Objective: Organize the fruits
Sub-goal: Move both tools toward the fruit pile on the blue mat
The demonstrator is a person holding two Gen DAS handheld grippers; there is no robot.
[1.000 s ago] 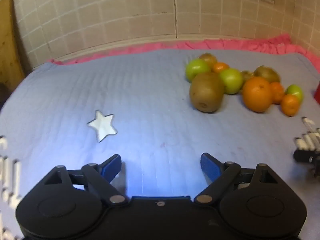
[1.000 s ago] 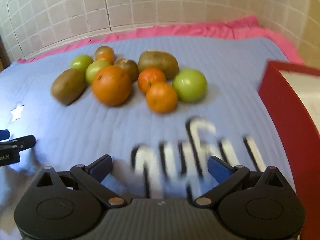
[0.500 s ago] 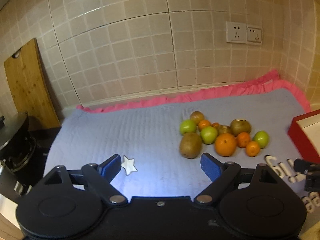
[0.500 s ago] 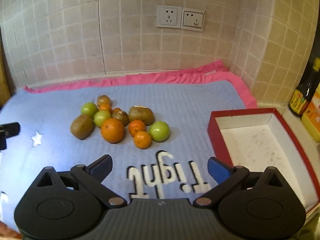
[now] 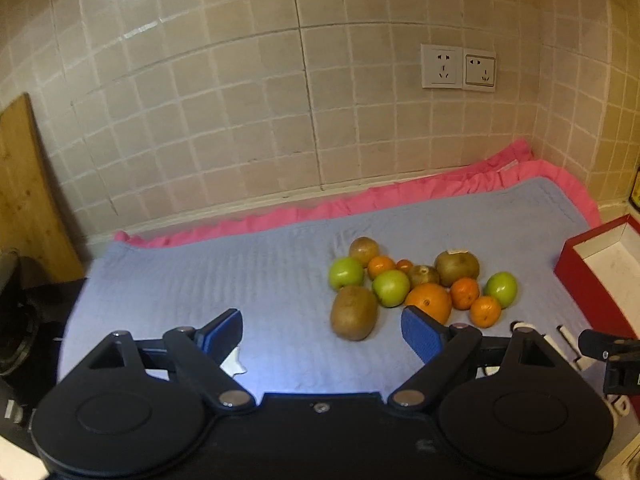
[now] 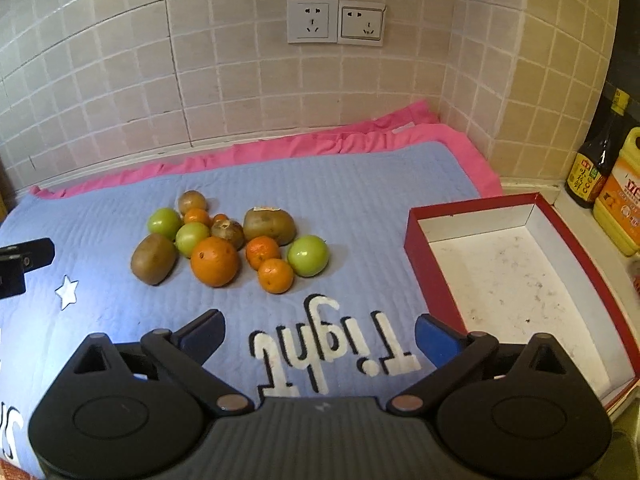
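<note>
Nearest the right wrist camera, the right gripper [image 6: 318, 334] is held above the blue quilted mat [image 6: 360, 208], its blue-padded jaws spread wide with nothing between them; white lettering [image 6: 334, 346] stitched into the mat is seen in the gap. Just to its right, a red box [image 6: 420, 256] with a white interior is set on the mat's edge; nothing but a few dark specks is seen on its floor. The left gripper [image 5: 322, 330] is likewise held over the mat with its jaws spread and empty, a white star patch [image 5: 236, 364] partly covered by its left finger.

Further out, the fruits are gathered in one tight cluster on the mat, well apart from the box and outside it. A large kiwi [image 6: 153, 259] lies at the cluster's near left, a big orange [image 6: 215, 261] beside it, two small mandarins [image 6: 275, 275] to the right, and a green apple [image 6: 308, 255] at the right end. Behind these, two more green apples [image 6: 164, 223], further brown kiwis [image 6: 269, 225] and small mandarins are packed, touching one another.

Beyond the box, a dark sauce bottle [image 6: 596, 172] and a yellow oil jug [image 6: 622, 208] are stood against the tiled wall [image 6: 240, 80], on which two sockets [image 6: 335, 21] are mounted. A wooden board [image 5: 24, 200] is leaned at the far left.
</note>
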